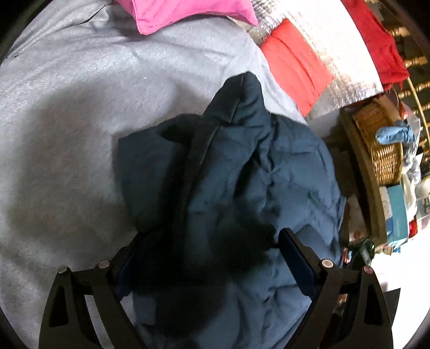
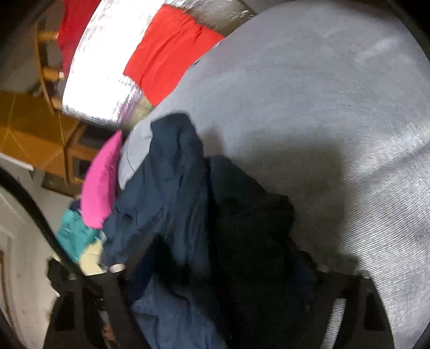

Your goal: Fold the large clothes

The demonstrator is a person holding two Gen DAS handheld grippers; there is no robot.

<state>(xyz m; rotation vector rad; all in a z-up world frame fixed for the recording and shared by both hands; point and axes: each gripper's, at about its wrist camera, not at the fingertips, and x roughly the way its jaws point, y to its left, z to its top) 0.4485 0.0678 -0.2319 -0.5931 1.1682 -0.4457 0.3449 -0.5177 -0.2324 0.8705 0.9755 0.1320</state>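
**Helper:** What is the biggest thing you see?

**Me:** A big grey blanket [image 1: 80,112]. It covers nearly everything under my tools.

**Helper:** And the thing to fold?

**Me:** The dark blue puffy jacket [image 1: 242,174]. It lies bunched up on the grey blanket, right in front of both tools.

**Helper:** What else is there?

**Me:** A shiny silver mat [image 1: 330,53] behind the blanket, with a red cloth [image 1: 293,64] on it. A pink cloth [image 1: 188,13] lies on the blanket. A wicker basket [image 1: 379,145] stands off to the side.

**Helper:** Your left gripper [image 1: 208,247]?

**Me:** Spread wide, with jacket cloth between its fingers. I cannot see them squeeze it.

**Helper:** Your right gripper [image 2: 215,271]?

**Me:** The jacket is heaped over it. I cannot tell if it pinches.
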